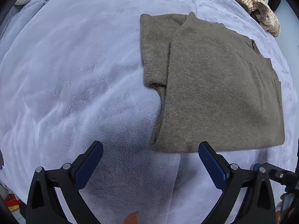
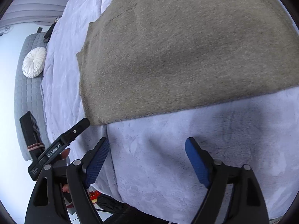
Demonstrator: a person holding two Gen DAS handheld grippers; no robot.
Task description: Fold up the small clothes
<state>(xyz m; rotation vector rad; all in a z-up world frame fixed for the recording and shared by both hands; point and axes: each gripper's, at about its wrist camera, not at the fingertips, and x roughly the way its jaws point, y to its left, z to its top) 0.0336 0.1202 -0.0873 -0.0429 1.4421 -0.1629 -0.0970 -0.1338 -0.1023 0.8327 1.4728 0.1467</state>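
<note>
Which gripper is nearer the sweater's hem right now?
Left. The left gripper, open, has one fingertip at the sweater hem. The right gripper, open, sits back over the blanket, apart from it.

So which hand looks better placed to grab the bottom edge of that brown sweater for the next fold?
Probably the left gripper: its open fingers sit right at the sweater hem's corner. The right gripper, also open, hangs farther back over the blanket.

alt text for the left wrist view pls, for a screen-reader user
A partly folded brown knit sweater lies flat on a pale lavender fleece blanket. The open left gripper hovers at its near hem, empty; a striped garment sits beyond.
</note>
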